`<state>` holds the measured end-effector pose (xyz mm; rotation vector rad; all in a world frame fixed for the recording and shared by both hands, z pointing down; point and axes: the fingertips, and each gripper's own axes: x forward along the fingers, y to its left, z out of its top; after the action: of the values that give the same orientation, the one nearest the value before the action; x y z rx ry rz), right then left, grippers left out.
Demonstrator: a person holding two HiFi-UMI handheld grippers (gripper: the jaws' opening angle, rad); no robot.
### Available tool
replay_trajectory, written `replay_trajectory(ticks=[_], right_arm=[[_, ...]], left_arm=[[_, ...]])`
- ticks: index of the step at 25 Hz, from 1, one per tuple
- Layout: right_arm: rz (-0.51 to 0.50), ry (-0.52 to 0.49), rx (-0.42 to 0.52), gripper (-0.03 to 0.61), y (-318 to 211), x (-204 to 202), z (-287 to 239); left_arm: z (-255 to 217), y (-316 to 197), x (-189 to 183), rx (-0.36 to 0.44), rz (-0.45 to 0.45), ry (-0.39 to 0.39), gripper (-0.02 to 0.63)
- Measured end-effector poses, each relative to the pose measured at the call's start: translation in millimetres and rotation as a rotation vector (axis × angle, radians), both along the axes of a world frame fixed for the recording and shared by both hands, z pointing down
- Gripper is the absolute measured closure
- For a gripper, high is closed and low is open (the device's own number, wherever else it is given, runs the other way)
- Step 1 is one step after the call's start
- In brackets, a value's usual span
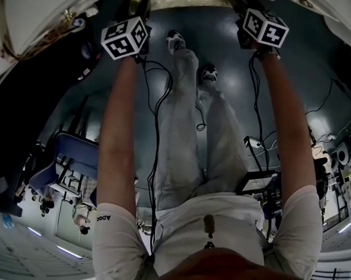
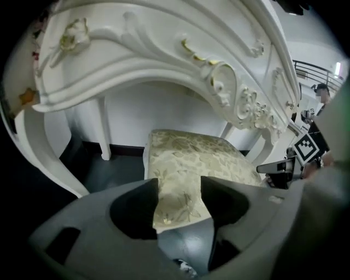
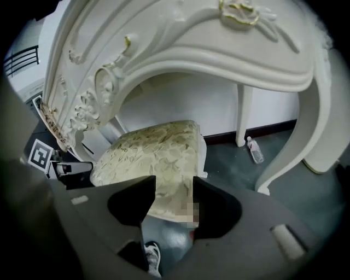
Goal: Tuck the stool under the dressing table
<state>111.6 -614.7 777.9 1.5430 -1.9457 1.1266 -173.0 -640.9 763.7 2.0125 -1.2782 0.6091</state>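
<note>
The stool (image 2: 191, 158), with a pale gold floral cushion, stands on the dark floor (image 2: 109, 169) in the arched knee space of the white dressing table (image 2: 164, 60). Its far part lies beneath the carved, gilt-touched apron and its near edge faces the person. The left tongs (image 2: 179, 186) are released: the jaws stand apart just short of the cushion's near corner, which shows in the gap between them without being pressed. The right tongs (image 3: 174, 183) are likewise released, jaws apart before the other near corner, not gripping it.

The stool sits between the table's curved front legs (image 3: 290, 147) and in front of the straight rear legs (image 3: 243, 115). Behind them is a white wall (image 2: 147, 109) with a dark skirting. A clear plastic bottle (image 3: 254, 150) lies on the floor by one rear leg, to the side of the stool and apart from it. The apron hangs above the cushion with a gap between them. A shoe (image 3: 153, 257) of the person shows below the right tongs, near the stool's front. In the head view black cables (image 1: 156, 107) trail down from both grippers along the arms
</note>
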Motion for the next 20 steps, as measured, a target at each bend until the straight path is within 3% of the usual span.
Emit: replay_trajectory(ticks=[4, 8, 12, 16, 20], right_arm=[[-0.004, 0.017, -0.079, 0.36, 42, 0, 9], [-0.022, 0.034, -0.114, 0.404, 64, -8, 17], [-0.028, 0.044, -0.132, 0.396, 55, -16, 17], [0.014, 0.029, -0.153, 0.402, 43, -18, 23], [0.032, 0.079, -0.132, 0.402, 22, -9, 21]], left_arm=[[14, 39, -4, -0.07, -0.002, -0.036, 0.36], [27, 67, -6, -0.135, -0.01, -0.056, 0.375], [31, 62, 2, -0.167, 0.025, -0.044, 0.373], [34, 48, 4, -0.21, -0.044, 0.019, 0.385], [38, 36, 6, -0.192, 0.01, 0.005, 0.415]])
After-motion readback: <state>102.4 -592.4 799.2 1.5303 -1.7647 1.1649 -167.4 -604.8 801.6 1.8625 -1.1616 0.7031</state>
